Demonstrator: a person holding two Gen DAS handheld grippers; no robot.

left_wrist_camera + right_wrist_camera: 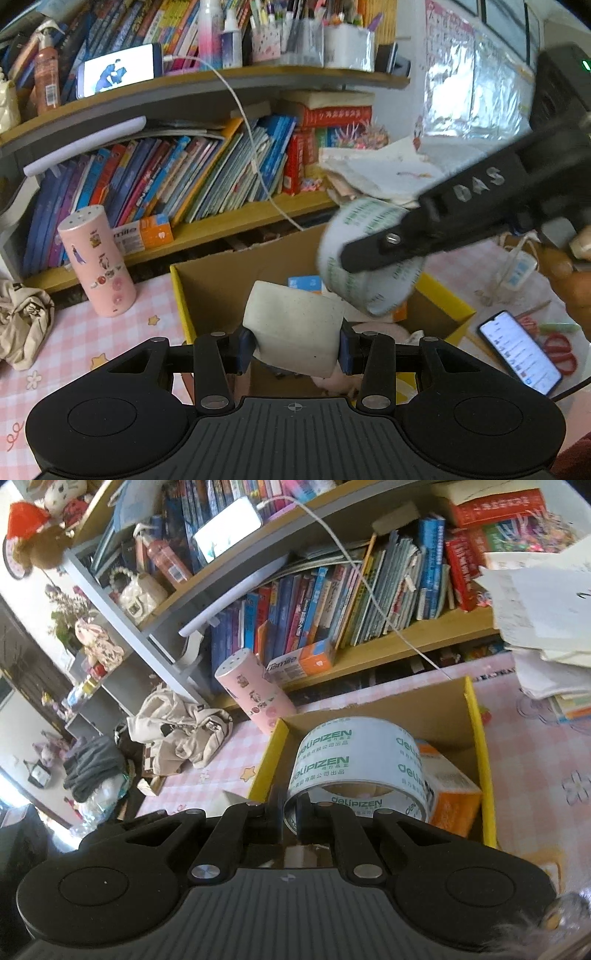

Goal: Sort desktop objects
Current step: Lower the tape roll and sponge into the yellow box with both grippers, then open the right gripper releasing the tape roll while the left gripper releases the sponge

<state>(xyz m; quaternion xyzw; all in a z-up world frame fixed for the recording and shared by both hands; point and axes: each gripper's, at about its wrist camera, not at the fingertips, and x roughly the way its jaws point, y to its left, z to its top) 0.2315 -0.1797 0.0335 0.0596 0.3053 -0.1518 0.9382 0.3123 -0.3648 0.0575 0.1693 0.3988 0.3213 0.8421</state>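
Note:
In the left wrist view my left gripper [295,349] is shut on an off-white block [295,325], its blue pads pressing the block's two sides. It hangs over an open cardboard box [207,280] with yellow edges. From the right, my right gripper [354,254] reaches in above the box, shut on a white tape roll [373,291] with green print. In the right wrist view the right gripper [290,812] pinches the wall of the tape roll [354,764] over the box [476,716]. An orange and white carton [450,794] lies inside the box.
A pink sticker-covered cylinder [98,262] stands left of the box. A lit phone [521,350] and red scissors [561,354] lie to the right. A crumpled cloth bag [22,325] is at the left. Bookshelves [229,221] rise behind, with a paper pile [546,602] at the right.

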